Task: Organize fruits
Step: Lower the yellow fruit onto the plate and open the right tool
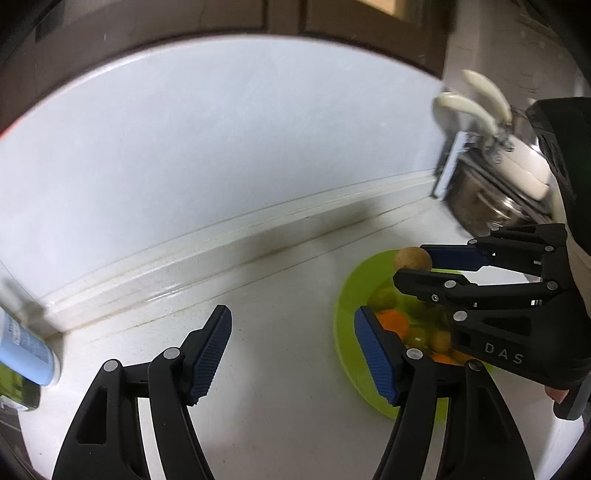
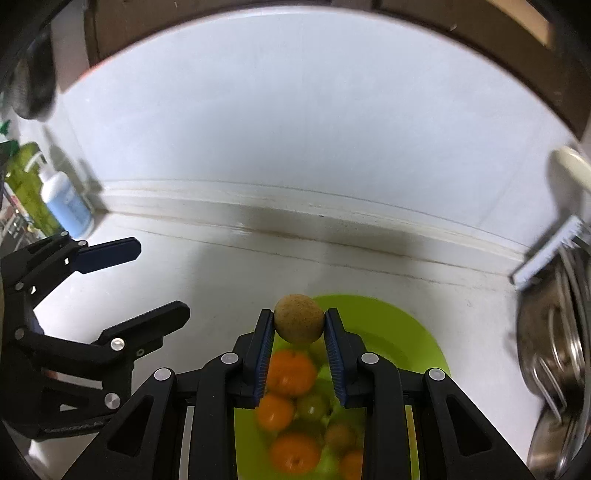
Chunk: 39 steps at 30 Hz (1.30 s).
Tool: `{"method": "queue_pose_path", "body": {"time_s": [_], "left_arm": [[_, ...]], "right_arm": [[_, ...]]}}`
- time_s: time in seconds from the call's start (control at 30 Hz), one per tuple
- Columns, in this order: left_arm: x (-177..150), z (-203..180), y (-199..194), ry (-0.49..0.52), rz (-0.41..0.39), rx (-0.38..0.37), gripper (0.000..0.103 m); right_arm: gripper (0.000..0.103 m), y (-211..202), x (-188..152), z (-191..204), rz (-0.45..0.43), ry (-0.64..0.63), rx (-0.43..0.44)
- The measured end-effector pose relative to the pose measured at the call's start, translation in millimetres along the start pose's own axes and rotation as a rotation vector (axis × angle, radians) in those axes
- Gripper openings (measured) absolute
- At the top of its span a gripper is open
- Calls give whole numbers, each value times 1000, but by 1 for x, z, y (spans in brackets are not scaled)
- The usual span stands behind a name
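One round tan fruit is pinched between the blue pads of the right claw, held in the air above the far part of the lime-green plate. On that plate lie at least four orange fruits and several small green or brownish ones; blur and the claw's black fingers hide part of the pile, so the exact count of the small ones cannot be told.

The left claw stands about half open with nothing between its pads, over bare white bench just left of the plate.

The bench is white and speckled, with a grimy seam where it meets a raised white ledge behind the plate. Above the ledge runs a plain pale wall, and brown cabinet fronts sit above that.

Well to the left of the plate, against the wall, stand a white pump bottle with a blue label and a green bottle beside it. To the right of the plate is a steel sink with metal ware inside, a white brush lying at its edge, and cream-coloured tap handles above.
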State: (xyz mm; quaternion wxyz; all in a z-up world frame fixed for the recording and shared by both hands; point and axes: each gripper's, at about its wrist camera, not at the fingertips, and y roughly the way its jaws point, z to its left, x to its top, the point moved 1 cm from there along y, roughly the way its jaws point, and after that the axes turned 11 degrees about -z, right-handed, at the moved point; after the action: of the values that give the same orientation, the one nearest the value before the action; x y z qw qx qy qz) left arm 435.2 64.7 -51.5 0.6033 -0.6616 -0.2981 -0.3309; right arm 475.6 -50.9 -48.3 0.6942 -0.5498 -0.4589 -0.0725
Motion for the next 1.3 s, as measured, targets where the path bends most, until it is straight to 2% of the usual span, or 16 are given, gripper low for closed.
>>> {"method": "queue_pose_path", "body": {"time_s": [0.2,0.5,0.7,0.93,1.3], "left_arm": [[1,-12,-35,31,-55,-20,70],[-14,-36,-66,80,-99,-53,76],[-34,-54,-58,114,-59,-84,76],[-52,-59,-42,125,-5,-78,76],[-58,-62,-32,144,8,-68,76]], "right_arm": [[29,-47,-15,6,-60,37,-43],[29,-85,-59,-1,-95,126,-104],[29,-81,-88,-5,-70,174,-105],[29,-67,-112,-16,-23,233,-109],[29,-48,-124,-26,14,252,-114]]}}
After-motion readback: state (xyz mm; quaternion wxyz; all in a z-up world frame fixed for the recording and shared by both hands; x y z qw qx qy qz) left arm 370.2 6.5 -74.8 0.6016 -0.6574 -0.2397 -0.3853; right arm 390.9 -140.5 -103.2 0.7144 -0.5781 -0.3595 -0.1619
